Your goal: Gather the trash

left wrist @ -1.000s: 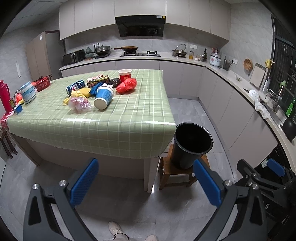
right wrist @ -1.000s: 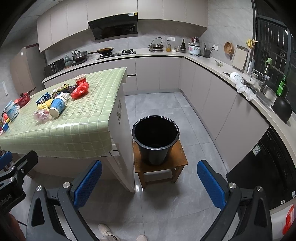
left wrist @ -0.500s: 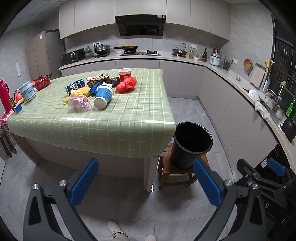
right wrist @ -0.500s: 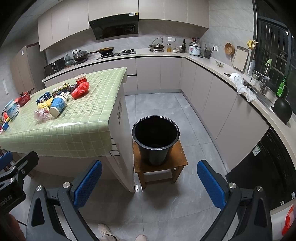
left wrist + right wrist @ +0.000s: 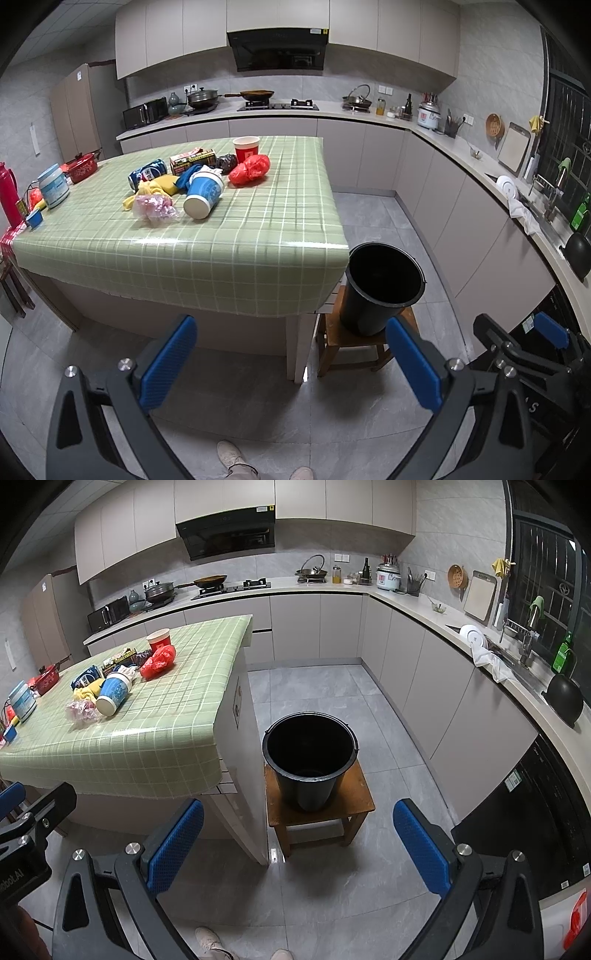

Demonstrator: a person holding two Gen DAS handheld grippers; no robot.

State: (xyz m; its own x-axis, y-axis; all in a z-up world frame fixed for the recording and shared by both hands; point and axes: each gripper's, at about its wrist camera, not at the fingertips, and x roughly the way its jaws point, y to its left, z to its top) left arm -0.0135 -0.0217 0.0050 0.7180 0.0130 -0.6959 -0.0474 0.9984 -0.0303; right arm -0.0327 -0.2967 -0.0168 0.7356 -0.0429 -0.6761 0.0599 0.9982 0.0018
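Almost nothing has changed over the last second: both views sit as they did, so the person seems paused short of the table (image 5: pixel 229 236) with collecting not yet begun. The left gripper (image 5: pixel 291 360) and the right gripper (image 5: pixel 297 843) both have their fingers spread wide, holding nothing, well short of the table. The trash is untouched in a cluster on the far-left part of the table: a tipped blue cup (image 5: pixel 204 192), a red bag (image 5: pixel 250 169), a red cup (image 5: pixel 246 147), a can (image 5: pixel 147 173), a pink wrapper (image 5: pixel 154 208). The black bucket (image 5: pixel 382 286) stands on a wooden stool (image 5: pixel 317 805) just beside the table's near right corner and looks empty. The next step is likely a reach toward the cluster.
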